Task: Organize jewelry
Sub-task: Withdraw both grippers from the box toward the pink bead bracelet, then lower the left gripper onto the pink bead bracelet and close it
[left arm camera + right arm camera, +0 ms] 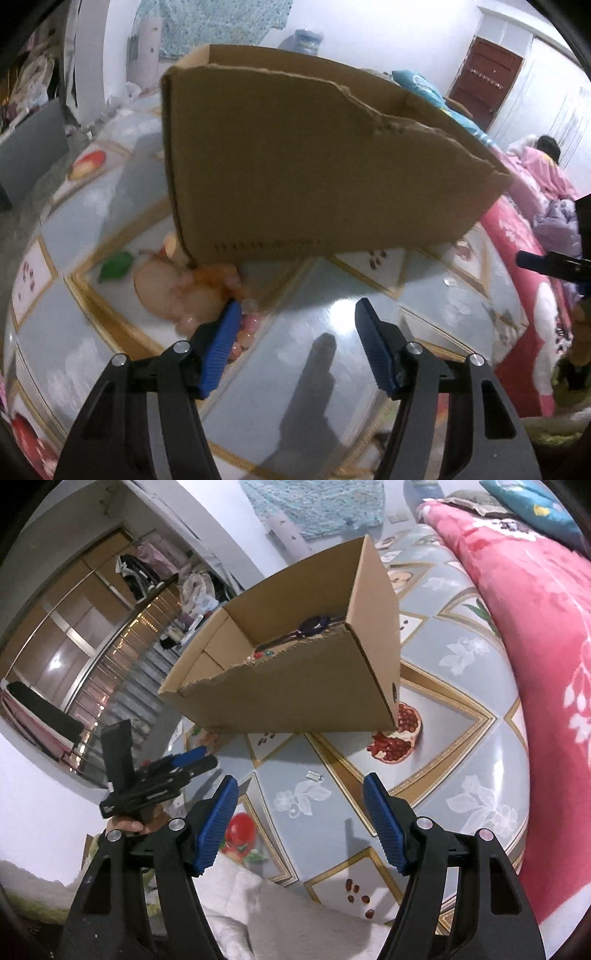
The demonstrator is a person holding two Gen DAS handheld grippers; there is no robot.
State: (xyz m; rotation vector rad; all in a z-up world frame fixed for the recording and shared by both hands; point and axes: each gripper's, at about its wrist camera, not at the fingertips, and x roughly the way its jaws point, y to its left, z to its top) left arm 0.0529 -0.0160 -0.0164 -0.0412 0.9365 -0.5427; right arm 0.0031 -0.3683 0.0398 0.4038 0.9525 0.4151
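A brown cardboard box (314, 166) with a torn near rim stands on the patterned bed sheet (332, 314). In the right wrist view the box (295, 694) holds a dark purple watch-like piece (314, 624) and small coloured beads (264, 652). A pink bead bracelet (246, 330) lies on the sheet beside my left gripper's left fingertip. My left gripper (297, 314) is open and empty, just in front of the box. My right gripper (300, 788) is open and empty, above the sheet. A small clear piece (314, 775) lies on the sheet between the right gripper and the box.
A red floral blanket (517, 646) lies along the right side of the bed. The left gripper also shows in the right wrist view (201, 757), at left. A white towel (258, 904) lies at the near bed edge. A person in pink (546, 162) lies far right.
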